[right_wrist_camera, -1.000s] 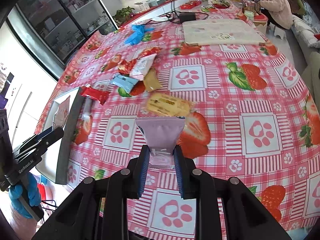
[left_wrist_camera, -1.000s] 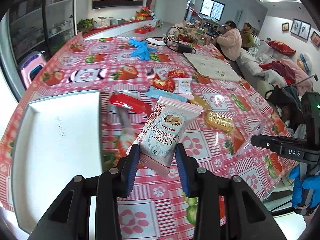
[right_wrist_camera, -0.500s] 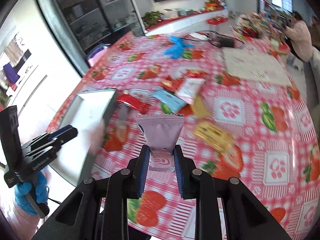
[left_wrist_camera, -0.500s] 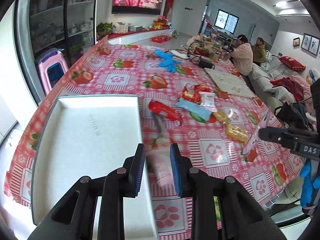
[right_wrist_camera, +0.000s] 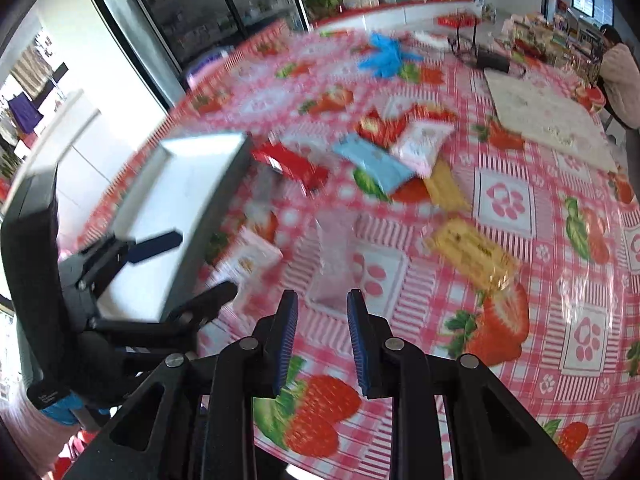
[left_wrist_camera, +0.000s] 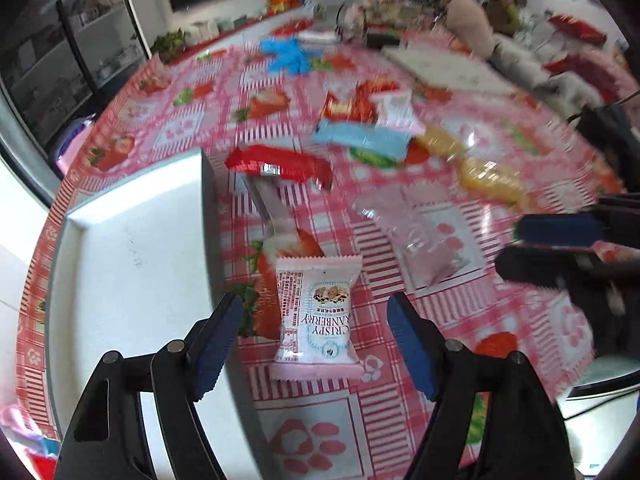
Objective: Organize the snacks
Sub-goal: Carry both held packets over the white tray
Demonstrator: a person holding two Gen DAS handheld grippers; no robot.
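Note:
My left gripper (left_wrist_camera: 314,336) is open. The Crispy Cranberry packet (left_wrist_camera: 318,316) lies flat on the tablecloth between its fingers, just right of the white tray (left_wrist_camera: 132,264). My right gripper (right_wrist_camera: 318,332) is open. The pale pink packet (right_wrist_camera: 334,260) lies on the cloth just beyond its fingertips; it also shows in the left wrist view (left_wrist_camera: 416,236). The cranberry packet (right_wrist_camera: 250,258) shows blurred in the right wrist view beside the tray (right_wrist_camera: 188,188). The right gripper (left_wrist_camera: 560,248) shows at the right of the left wrist view, and the left gripper (right_wrist_camera: 176,264) at the left of the right wrist view.
Further back on the strawberry tablecloth lie a red packet (left_wrist_camera: 280,162), a light blue packet (left_wrist_camera: 362,138), yellow packets (left_wrist_camera: 490,178), a red-and-white pile (left_wrist_camera: 368,106) and blue gloves (left_wrist_camera: 290,54). A white board (right_wrist_camera: 548,116) lies at the far right. People sit beyond the table.
Both grippers have opened and let go of their packets. The cranberry packet and the pale pink packet now lie on the tablecloth right of the tray. Both grippers moved closer to each other.

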